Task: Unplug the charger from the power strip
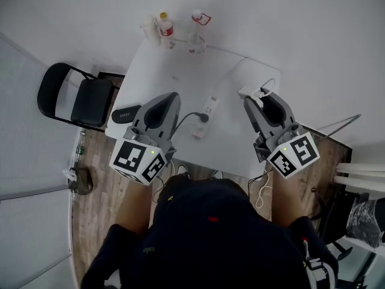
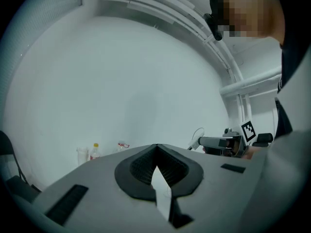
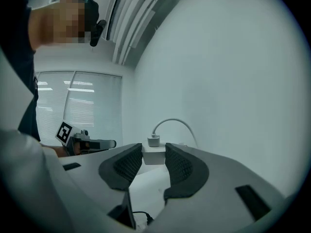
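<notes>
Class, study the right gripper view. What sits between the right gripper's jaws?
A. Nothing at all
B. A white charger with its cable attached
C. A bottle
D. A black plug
B: in the right gripper view, the right gripper has its jaws closed on the sides of the white charger, and the white cable arcs up from the charger's top.
</notes>
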